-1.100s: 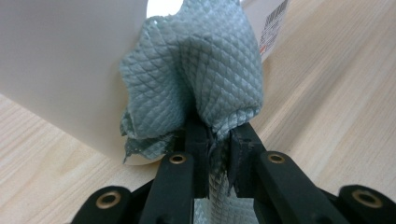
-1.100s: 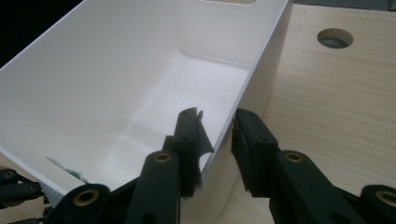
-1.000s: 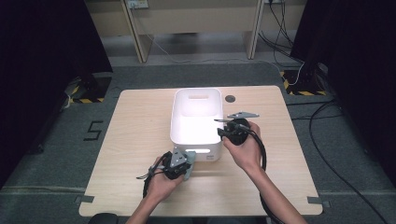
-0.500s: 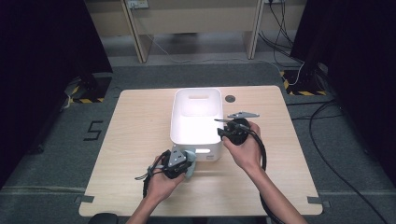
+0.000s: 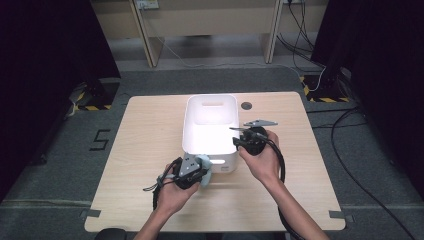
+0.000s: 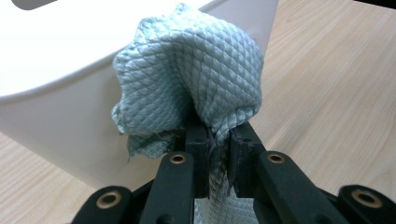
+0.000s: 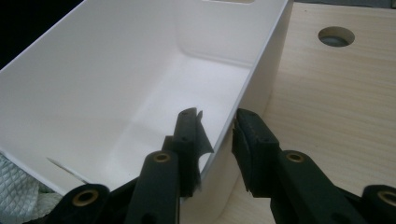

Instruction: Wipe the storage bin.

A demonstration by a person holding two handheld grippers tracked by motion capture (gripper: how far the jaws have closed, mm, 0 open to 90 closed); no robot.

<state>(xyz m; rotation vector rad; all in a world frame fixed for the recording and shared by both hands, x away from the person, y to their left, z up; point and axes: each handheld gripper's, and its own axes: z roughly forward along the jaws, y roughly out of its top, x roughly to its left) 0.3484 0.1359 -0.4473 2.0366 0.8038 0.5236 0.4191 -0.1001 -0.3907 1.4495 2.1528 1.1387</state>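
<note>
We see a pale wooden table on grey carpet in a dark room, and on it a white bin with the task's grey-green cloth at its near wall. Our right gripper straddles the bin's right wall, one jaw inside and one outside, seemingly clamped on it, while our left gripper is nearly closed, pinching the cloth. The left gripper view shows the cloth's diamond weave; the right gripper view shows the bin's bare floor.
</note>
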